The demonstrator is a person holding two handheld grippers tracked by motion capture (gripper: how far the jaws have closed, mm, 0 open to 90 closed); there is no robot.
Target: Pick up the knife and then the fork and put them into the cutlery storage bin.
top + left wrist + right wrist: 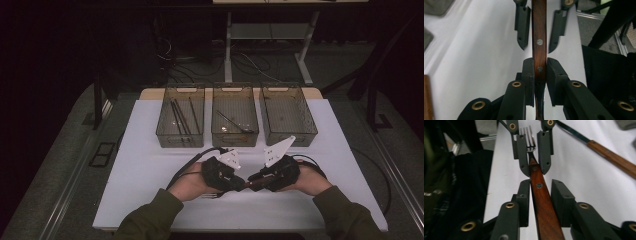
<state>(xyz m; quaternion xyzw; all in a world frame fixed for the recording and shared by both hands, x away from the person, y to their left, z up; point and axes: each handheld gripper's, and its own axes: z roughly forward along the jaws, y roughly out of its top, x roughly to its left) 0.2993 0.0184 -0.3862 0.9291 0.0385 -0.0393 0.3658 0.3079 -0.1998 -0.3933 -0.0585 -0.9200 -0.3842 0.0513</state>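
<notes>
A fork [544, 207] with a brown riveted wooden handle hangs level between my two grippers over the front middle of the white table [150, 165]. My left gripper [540, 62] is shut on the fork, with both pads pressed against it near the neck. From the opposite side, my right gripper [541, 182] stands around the handle; one pad lies close against it and a gap shows at the other. In the high view the left gripper [241, 183] and right gripper [254, 178] meet tip to tip. The metal tines [526, 135] point toward the left hand.
Three clear bins stand in a row at the back: the left bin [166, 131] holds several long utensils, the middle bin [216, 135] a few, the right bin [310, 131] looks bare. A wooden-handled knife [609, 155] lies on the table beside the grippers. Cables trail from both.
</notes>
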